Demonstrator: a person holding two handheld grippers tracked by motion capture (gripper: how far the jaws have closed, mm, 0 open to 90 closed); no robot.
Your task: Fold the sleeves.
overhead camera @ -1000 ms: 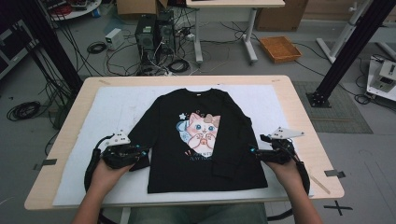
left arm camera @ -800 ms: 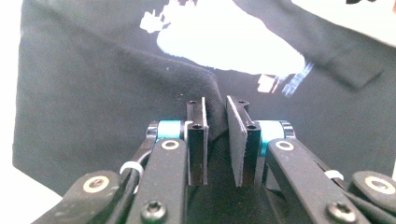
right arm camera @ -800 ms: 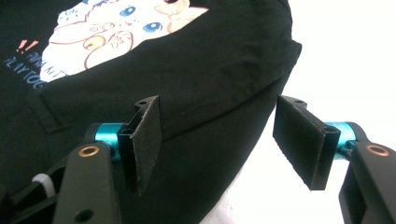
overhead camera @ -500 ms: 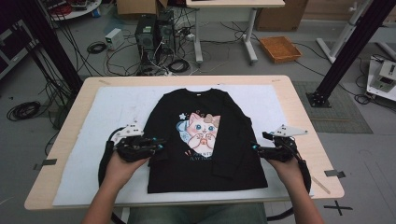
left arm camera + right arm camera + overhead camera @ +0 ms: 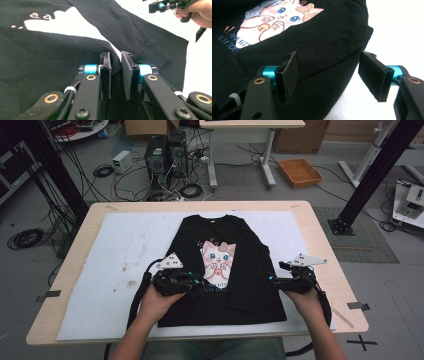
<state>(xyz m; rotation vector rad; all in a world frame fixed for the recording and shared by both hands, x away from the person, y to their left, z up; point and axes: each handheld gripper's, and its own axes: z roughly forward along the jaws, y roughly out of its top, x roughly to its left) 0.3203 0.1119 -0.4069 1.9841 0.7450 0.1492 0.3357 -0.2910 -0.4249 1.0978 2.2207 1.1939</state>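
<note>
Folding a black shirt (image 5: 225,265) that lies flat at the frame's centre on a white mat (image 5: 125,250). The left gripper (image 5: 192,282), jaws narrow and pinching a fold of cloth, is over the shirt's lower left. The right gripper (image 5: 272,280) waits wide-jawed at the shirt's right edge. Next move, probably: lay this fold flat, then release.

A lab — computer towers (image 5: 162,155), tangled floor cables (image 5: 107,170), black rig frames (image 5: 372,175).
</note>
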